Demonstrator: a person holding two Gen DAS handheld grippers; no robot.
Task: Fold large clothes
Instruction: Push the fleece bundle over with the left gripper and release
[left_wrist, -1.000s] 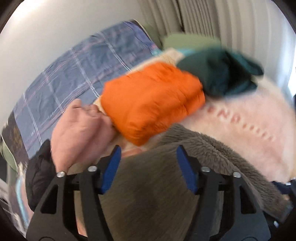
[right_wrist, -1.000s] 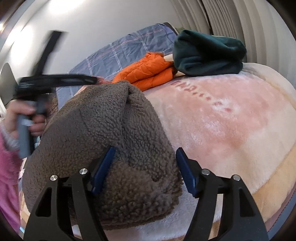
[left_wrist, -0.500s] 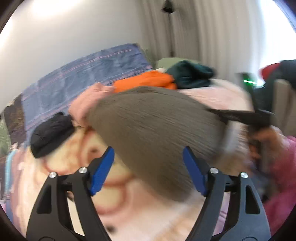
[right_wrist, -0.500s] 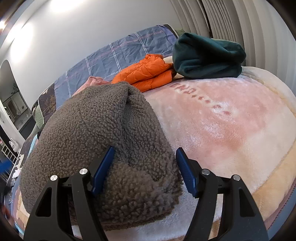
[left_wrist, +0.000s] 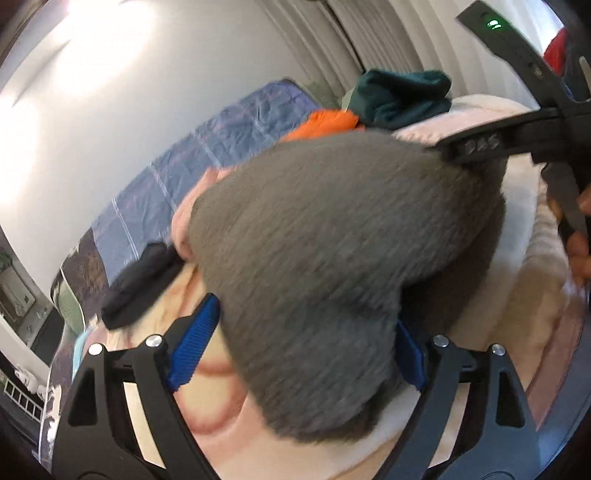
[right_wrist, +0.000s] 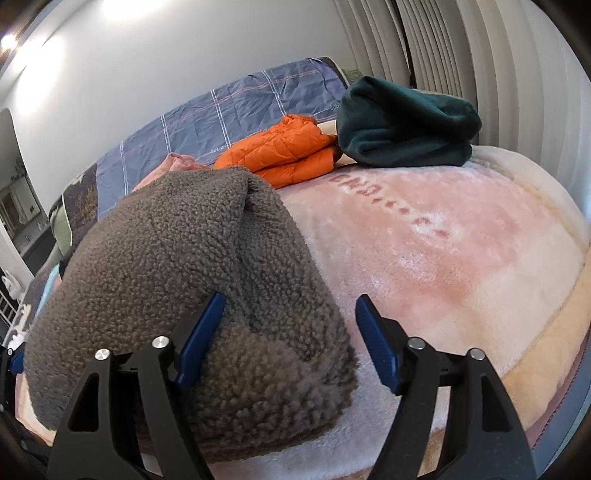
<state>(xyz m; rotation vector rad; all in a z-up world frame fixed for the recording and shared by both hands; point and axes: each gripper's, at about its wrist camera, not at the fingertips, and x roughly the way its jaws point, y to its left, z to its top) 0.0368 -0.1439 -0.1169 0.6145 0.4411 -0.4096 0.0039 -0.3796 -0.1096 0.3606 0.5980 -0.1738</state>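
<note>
A bulky grey-brown fleece garment (right_wrist: 192, 280) lies heaped on the pink blanket (right_wrist: 461, 251) of a bed. It fills the middle of the left wrist view (left_wrist: 332, 266). My left gripper (left_wrist: 299, 350) is open, its blue pads either side of the fleece's near edge. My right gripper (right_wrist: 288, 336) is open over the fleece's right end, jaws apart. The right gripper's black body (left_wrist: 517, 136) shows at the fleece's far right edge in the left wrist view.
A folded orange puffer jacket (right_wrist: 284, 151) and a folded dark green garment (right_wrist: 402, 125) lie at the bed's far side, by a blue checked sheet (right_wrist: 221, 114). A pink garment (right_wrist: 173, 166) and a black one (left_wrist: 140, 280) lie left. Curtains (right_wrist: 480, 55) hang behind.
The left gripper has swung back from the orange jacket to the near side of the fleece and come in low around its edge. The right gripper has not moved.
</note>
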